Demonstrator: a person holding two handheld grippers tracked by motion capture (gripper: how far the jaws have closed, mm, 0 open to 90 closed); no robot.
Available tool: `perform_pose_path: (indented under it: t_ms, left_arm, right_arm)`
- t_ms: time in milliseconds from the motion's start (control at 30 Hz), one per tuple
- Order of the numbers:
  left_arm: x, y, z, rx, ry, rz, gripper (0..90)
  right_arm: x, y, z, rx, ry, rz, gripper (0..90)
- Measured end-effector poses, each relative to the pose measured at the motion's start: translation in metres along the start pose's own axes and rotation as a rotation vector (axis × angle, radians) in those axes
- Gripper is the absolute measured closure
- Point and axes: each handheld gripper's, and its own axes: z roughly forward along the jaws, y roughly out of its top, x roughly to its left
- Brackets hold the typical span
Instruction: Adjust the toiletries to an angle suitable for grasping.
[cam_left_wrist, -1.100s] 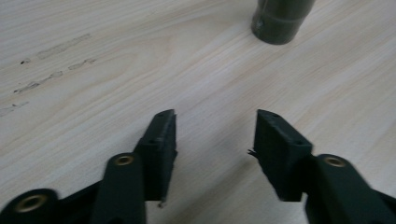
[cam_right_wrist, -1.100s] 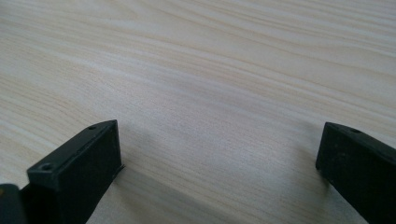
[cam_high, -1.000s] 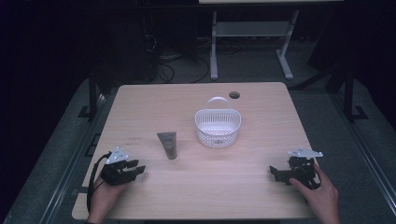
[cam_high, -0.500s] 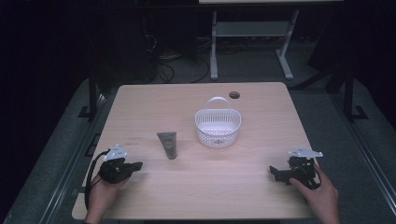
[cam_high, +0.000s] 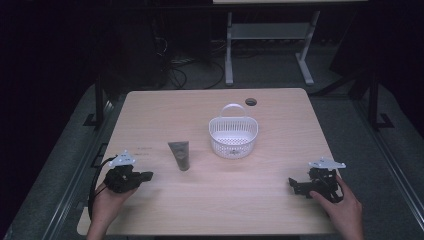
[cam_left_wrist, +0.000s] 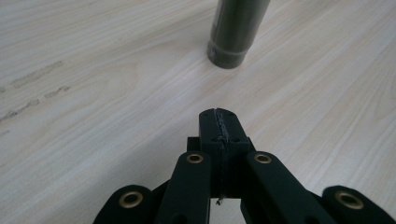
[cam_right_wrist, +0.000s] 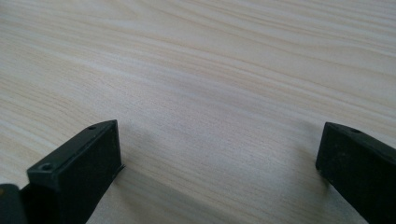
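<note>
While the right claw (cam_high: 294, 184) is sitting wide open & empty at the near table (cam_high: 280, 210) edge, the left claw (cam_high: 146, 175), just snapped shut on nothing, is aiming at the tube (cam_high: 180, 155) lying beyond, w/ basket (cam_high: 233, 136) farther back.

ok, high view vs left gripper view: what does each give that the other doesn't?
High view alone: the white basket beyond the dark tube, the right gripper with jaws apart, and both hands. Left gripper view alone: close detail of the left gripper, jaws pressed together with nothing between them, and faint smudges on the wood. Shared: the tube, lying apart from the left gripper, and the wooden table.
</note>
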Motion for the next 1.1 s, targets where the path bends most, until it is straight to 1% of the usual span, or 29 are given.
perform_pose_path:
  t_ms: [100,133,367,467,500,533,633,667,700,733,833,1100]
  left_arm:
    - [-0.002,0.008,-0.002,-0.003,-0.007,0.018,89.7]
    - [-0.002,0.008,-0.002,-0.003,-0.007,0.018,89.7]
    - [-0.005,0.023,-0.007,-0.017,-0.013,0.049,89.7]
    - [-0.008,0.029,-0.009,-0.026,-0.017,0.055,89.7]
    - [-0.008,0.029,-0.009,-0.026,-0.017,0.055,89.7]
    - [-0.009,0.034,-0.009,-0.034,-0.022,0.06,89.7]
    - [-0.01,0.04,-0.011,-0.04,-0.023,0.069,89.7]
    - [-0.01,0.04,-0.011,-0.04,-0.023,0.069,89.7]
    - [-0.011,0.044,-0.012,-0.043,-0.026,0.078,89.7]
    - [-0.011,0.044,-0.012,-0.043,-0.026,0.078,89.7]
    - [-0.013,0.052,-0.013,-0.052,-0.031,0.087,89.7]
    - [-0.016,0.063,-0.011,-0.061,-0.042,0.099,89.8]
  right_arm:
    - [0.0,0.0,0.0,0.0,0.0,0.0,0.0]
    - [0.0,0.0,0.0,0.0,0.0,0.0,0.0]
    - [0.0,0.0,0.0,0.0,0.0,0.0,0.0]
    - [0.0,0.0,0.0,0.0,0.0,0.0,0.0]
    - [0.0,0.0,0.0,0.0,0.0,0.0,0.0]
    - [0.0,0.0,0.0,0.0,0.0,0.0,0.0]
    - [0.0,0.0,0.0,0.0,0.0,0.0,0.0]
    - [0.0,0.0,0.0,0.0,0.0,0.0,0.0]
    - [0.0,0.0,0.0,0.0,0.0,0.0,0.0]
    - [0.0,0.0,0.0,0.0,0.0,0.0,0.0]
    - [0.0,0.0,0.0,0.0,0.0,0.0,0.0]
    - [0.0,0.0,0.0,0.0,0.0,0.0,0.0]
